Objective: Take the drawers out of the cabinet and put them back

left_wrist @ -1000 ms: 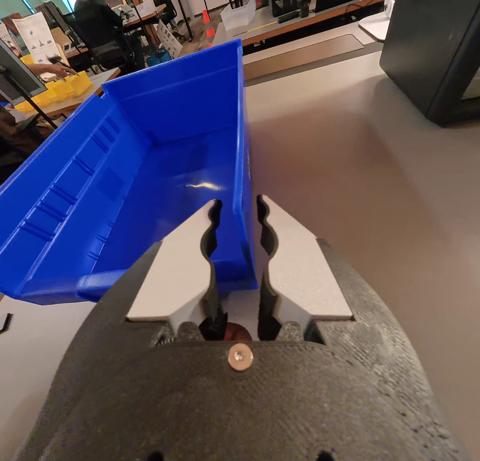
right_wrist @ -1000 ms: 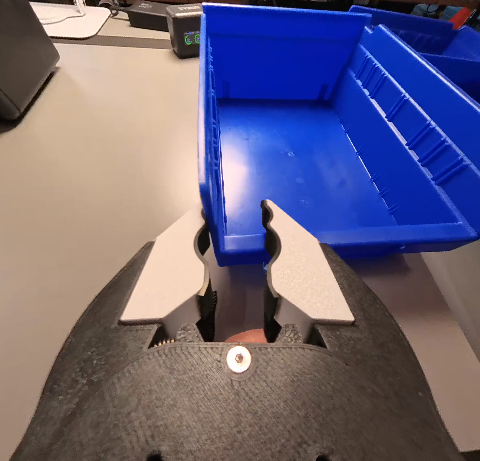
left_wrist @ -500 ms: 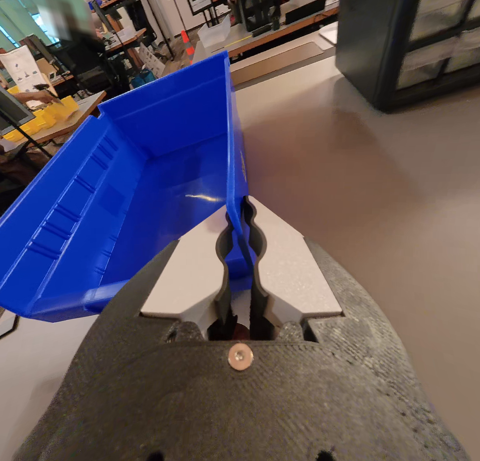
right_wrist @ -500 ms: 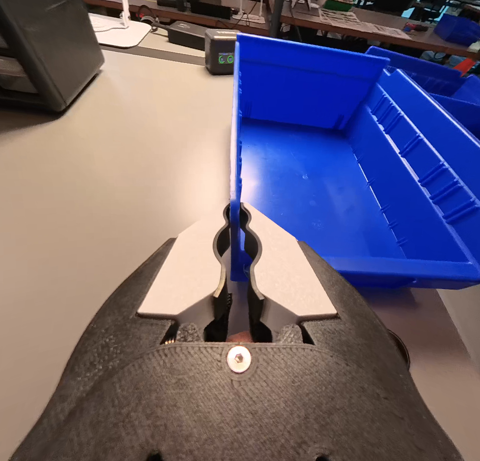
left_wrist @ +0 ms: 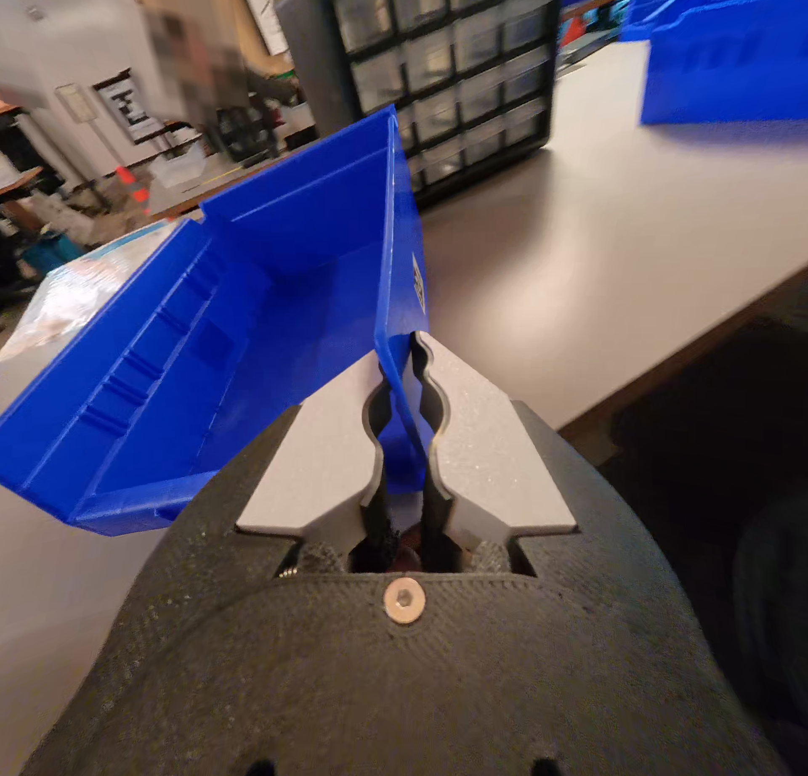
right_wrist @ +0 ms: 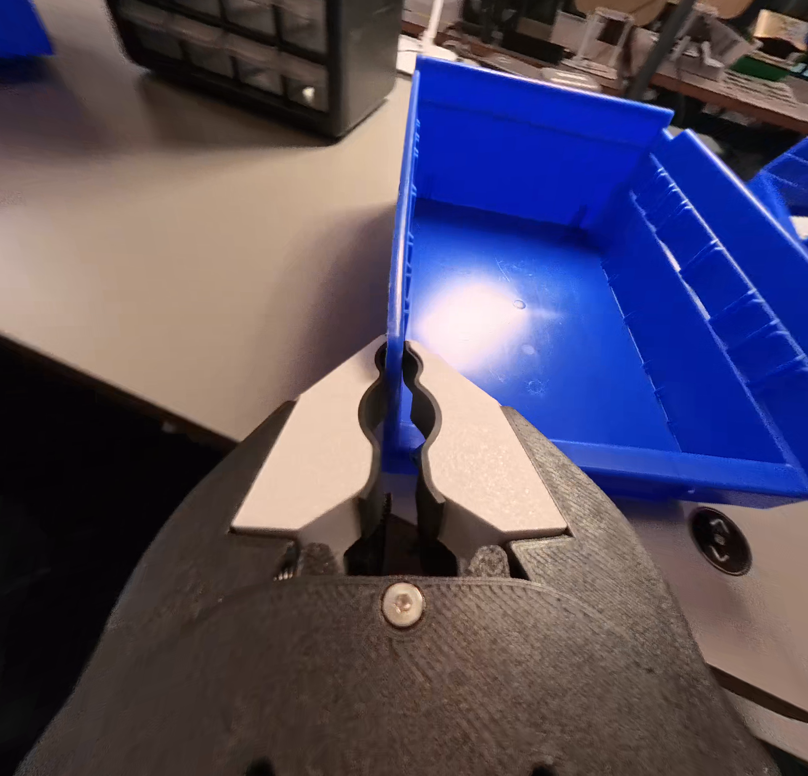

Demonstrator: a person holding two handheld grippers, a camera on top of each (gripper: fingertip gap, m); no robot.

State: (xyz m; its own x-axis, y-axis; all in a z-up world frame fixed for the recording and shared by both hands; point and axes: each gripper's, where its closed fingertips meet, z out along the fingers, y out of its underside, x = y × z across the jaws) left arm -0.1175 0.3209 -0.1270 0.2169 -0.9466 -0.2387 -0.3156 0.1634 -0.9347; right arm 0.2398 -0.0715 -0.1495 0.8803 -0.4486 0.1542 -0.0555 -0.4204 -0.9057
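Left claw [left_wrist: 395,361] clenched on the right side wall of a blue bin [left_wrist: 262,318], pads pressed to the thin plastic. Right claw [right_wrist: 395,353] clenched on the left wall of a blue bin [right_wrist: 546,296]. Each bin is tilted, raised off the grey desk [left_wrist: 590,252]. The black cabinet [left_wrist: 450,69] with small clear drawers [left_wrist: 476,38] stands well apart at the back of the desk, another blue bin [left_wrist: 726,60] beside it
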